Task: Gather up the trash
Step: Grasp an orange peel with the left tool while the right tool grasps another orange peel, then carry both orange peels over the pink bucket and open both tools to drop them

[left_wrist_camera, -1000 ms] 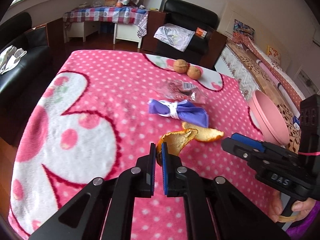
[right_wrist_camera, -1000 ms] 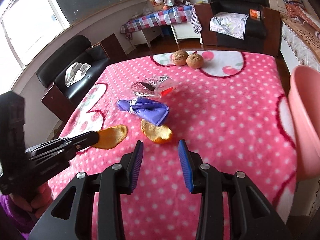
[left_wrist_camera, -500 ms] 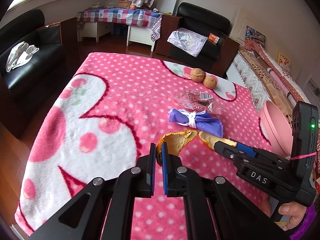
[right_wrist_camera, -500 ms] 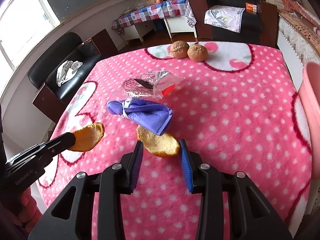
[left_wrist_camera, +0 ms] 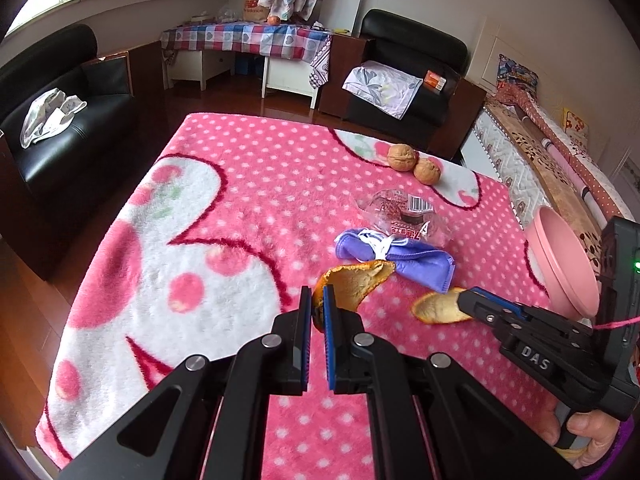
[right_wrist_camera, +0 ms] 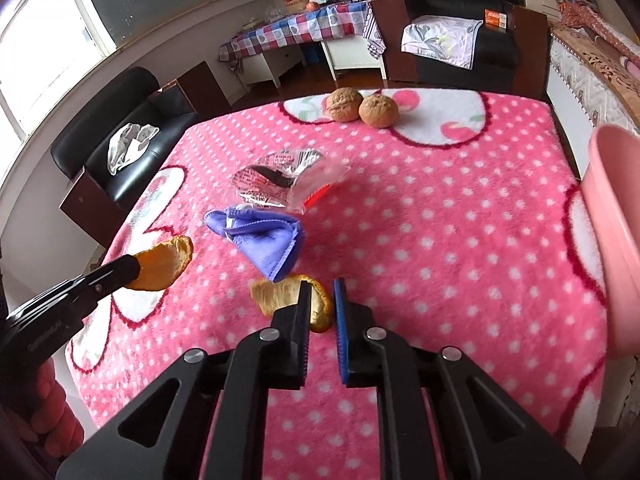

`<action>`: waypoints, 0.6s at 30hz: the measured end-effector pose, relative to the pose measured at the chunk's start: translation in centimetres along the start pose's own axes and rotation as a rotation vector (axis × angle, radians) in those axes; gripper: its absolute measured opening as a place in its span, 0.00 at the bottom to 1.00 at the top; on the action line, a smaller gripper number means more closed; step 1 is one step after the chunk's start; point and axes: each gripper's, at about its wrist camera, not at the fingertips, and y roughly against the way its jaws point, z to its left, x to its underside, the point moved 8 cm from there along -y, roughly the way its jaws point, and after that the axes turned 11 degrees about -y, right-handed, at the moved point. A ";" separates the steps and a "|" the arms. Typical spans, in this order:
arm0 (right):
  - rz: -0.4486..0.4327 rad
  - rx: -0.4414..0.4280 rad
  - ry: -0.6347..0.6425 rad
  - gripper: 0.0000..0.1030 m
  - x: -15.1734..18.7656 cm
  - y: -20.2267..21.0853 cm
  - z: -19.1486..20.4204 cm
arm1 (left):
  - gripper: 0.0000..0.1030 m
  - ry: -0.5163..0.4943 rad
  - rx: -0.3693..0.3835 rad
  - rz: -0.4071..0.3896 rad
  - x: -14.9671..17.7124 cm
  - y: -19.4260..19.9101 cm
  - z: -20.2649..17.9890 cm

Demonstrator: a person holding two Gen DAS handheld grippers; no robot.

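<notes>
The left claw (left_wrist_camera: 317, 312) is clamped on 1 orange peel (left_wrist_camera: 352, 286), holding it lifted above the bench (left_wrist_camera: 248, 184), which is covered in a pink polka-dot cloth; in the right wrist view the same peel (right_wrist_camera: 162, 266) sticks out from the tip of the left claw (right_wrist_camera: 120, 274), clear of the cloth; the right claw (right_wrist_camera: 322, 312) sits low on the bench around a 2nd peel (right_wrist_camera: 280, 294), its jaws narrowly apart with the peel's near end between them, though whether the pads actually press it I cannot tell; from the left wrist view the right claw's (left_wrist_camera: 466, 302) tip overlaps that 2nd peel (left_wrist_camera: 434, 308); just beyond the 2nd peel lies a purple cloth (right_wrist_camera: 264, 240) tied with white, and touching its far side is a crumpled clear wrapper (right_wrist_camera: 280, 182) with red print; 2 walnuts (right_wrist_camera: 362, 108) rest side by side, touching, near the far edge of the bench, well apart from the rest; a pink bin (right_wrist_camera: 616, 220) stands at the right edge of the bench, its rim (left_wrist_camera: 560, 264) tilted toward the claws.
</notes>
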 end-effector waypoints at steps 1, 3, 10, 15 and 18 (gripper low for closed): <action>-0.006 0.001 0.002 0.11 0.0 0.3 -0.1 | 0.05 -0.001 -0.001 -0.001 0.0 0.0 -0.1; -0.020 -0.001 0.000 0.11 -0.1 1.1 -0.4 | 0.05 -0.005 -0.003 -0.003 -0.1 0.1 -0.1; -0.081 -0.011 -0.049 0.10 -0.5 4.3 -2.3 | 0.05 -0.029 0.002 -0.016 -0.8 0.6 -1.3; -0.144 -0.008 -0.109 0.10 -1.6 6.8 -4.6 | 0.05 -0.060 0.014 -0.036 -1.8 1.0 -2.9; -0.180 0.007 -0.145 0.10 -2.3 8.1 -6.3 | 0.05 -0.086 0.027 -0.051 -2.7 1.2 -4.4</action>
